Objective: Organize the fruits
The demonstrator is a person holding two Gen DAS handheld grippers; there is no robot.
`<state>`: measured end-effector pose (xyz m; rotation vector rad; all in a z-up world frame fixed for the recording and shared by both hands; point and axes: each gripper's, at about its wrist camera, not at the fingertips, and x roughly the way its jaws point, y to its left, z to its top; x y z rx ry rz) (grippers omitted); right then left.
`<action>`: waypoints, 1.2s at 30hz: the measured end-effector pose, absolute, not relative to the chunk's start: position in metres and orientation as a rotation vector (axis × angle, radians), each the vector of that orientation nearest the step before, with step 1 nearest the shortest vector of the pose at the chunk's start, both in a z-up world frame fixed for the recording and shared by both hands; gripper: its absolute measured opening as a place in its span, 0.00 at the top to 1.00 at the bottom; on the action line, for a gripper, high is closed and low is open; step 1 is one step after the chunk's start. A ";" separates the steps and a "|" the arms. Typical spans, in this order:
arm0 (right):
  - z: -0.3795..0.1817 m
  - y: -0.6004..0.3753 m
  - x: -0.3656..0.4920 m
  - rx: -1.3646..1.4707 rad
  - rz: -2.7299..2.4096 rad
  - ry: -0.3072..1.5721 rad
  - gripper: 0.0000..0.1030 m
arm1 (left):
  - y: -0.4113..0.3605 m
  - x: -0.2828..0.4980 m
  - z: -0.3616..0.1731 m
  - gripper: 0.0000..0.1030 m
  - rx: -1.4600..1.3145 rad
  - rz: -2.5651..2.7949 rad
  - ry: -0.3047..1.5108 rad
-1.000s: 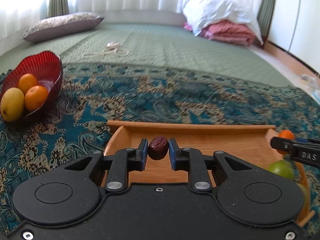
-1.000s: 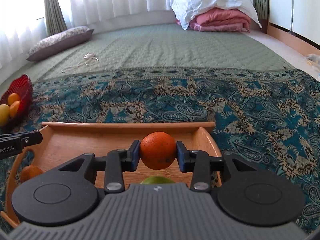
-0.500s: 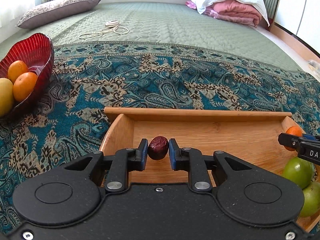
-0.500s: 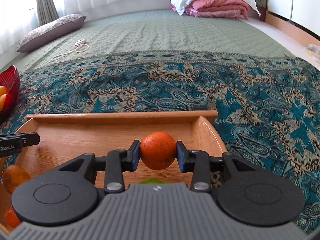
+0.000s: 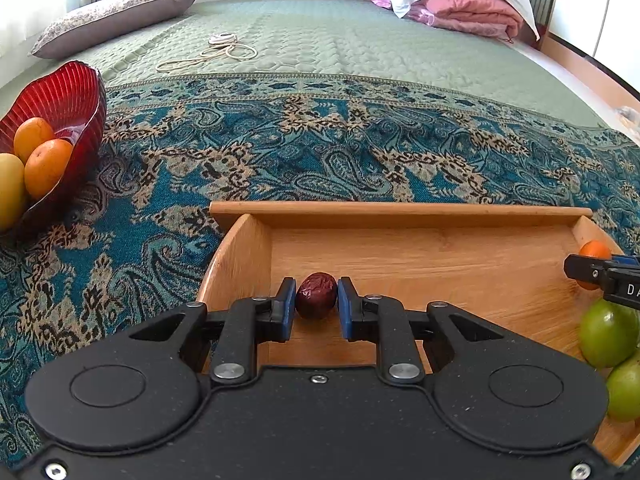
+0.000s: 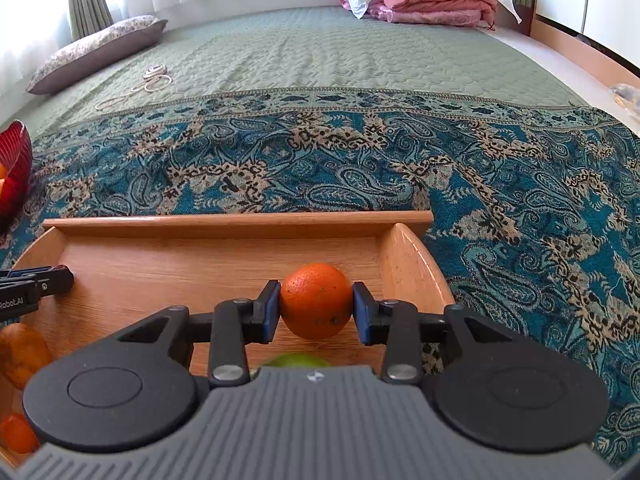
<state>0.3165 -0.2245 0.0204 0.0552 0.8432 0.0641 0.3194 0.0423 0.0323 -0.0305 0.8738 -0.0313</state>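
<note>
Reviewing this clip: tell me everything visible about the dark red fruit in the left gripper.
The dark red fruit is small, oval and wrinkled with a slight gloss, like a dried jujube or date. It stands roughly upright, pinched on both sides between the blue pads of the left gripper, over the left part of the wooden tray. Whether its underside touches the tray floor cannot be told. Nothing else touches it.

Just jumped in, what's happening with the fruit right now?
A person has a gripper in each hand above the wooden tray. The left gripper is shut on a date, the right gripper on an orange. Green fruits lie in the tray; the red bowl already has three fruits.
</note>
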 end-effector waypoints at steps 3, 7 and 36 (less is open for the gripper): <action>0.019 -0.225 0.317 0.055 0.063 0.852 0.60 | 0.044 0.319 0.032 0.80 -0.032 -0.027 0.872; 0.018 -0.226 0.318 0.050 0.057 0.867 0.59 | 0.047 0.318 0.032 0.80 -0.033 -0.024 0.873; 0.040 -0.222 0.297 0.025 0.108 0.781 0.40 | 0.046 0.292 0.054 0.53 0.030 -0.033 0.760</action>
